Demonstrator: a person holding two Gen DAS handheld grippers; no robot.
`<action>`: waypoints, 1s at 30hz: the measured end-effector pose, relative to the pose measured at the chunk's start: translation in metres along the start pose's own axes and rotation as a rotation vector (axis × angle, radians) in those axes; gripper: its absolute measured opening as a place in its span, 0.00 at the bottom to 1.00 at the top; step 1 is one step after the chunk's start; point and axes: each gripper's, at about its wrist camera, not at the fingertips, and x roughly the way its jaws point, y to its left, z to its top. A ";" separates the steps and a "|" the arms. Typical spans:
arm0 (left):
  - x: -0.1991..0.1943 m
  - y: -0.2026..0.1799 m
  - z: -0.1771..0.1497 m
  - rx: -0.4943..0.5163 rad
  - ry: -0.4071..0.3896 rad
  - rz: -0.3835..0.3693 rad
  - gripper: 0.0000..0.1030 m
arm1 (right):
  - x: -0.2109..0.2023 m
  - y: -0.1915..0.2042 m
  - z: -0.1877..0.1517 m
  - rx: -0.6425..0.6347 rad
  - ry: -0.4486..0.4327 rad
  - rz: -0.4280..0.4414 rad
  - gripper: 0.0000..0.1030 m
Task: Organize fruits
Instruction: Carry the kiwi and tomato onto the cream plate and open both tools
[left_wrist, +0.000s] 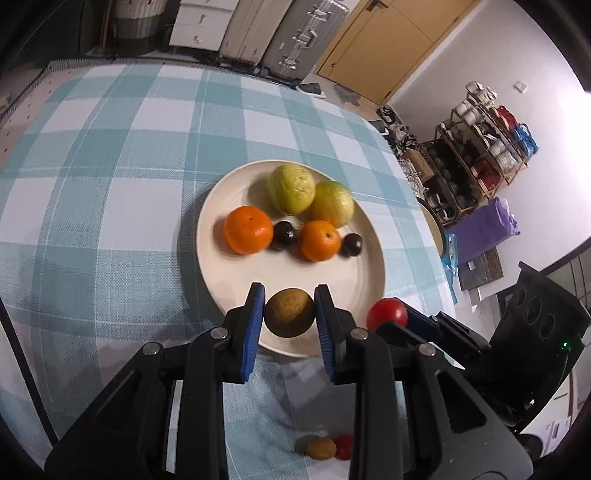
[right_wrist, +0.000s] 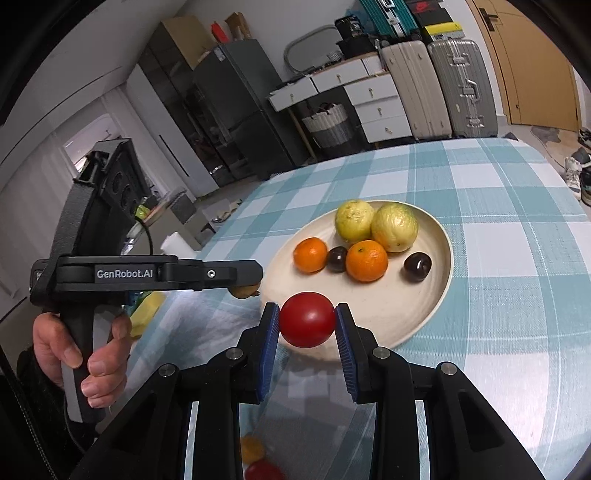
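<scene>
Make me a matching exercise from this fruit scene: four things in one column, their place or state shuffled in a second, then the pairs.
Things:
1. red fruit
2. brown fruit
3. two oranges
4. plate

Places or states:
A. lying on the plate beside dark plums
B. clamped in the right gripper
C. resting on the checked tablecloth
D. clamped in the left gripper

Pairs: 1-B, 2-D, 3-A, 4-C

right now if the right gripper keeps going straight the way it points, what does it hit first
Probably the near orange on the plate: it lies straight beyond the red fruit clamped in the right gripper. Depth is unclear; it may meet the bare plate first.
</scene>
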 end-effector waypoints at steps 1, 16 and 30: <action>0.003 0.002 0.001 -0.004 0.004 -0.002 0.24 | 0.004 -0.002 0.003 0.005 0.006 -0.004 0.30; 0.035 0.028 0.014 -0.049 0.032 -0.003 0.24 | 0.054 -0.001 0.019 -0.018 0.079 -0.012 0.30; 0.047 0.034 0.019 -0.067 0.042 -0.018 0.24 | 0.078 0.001 0.026 -0.014 0.107 -0.023 0.31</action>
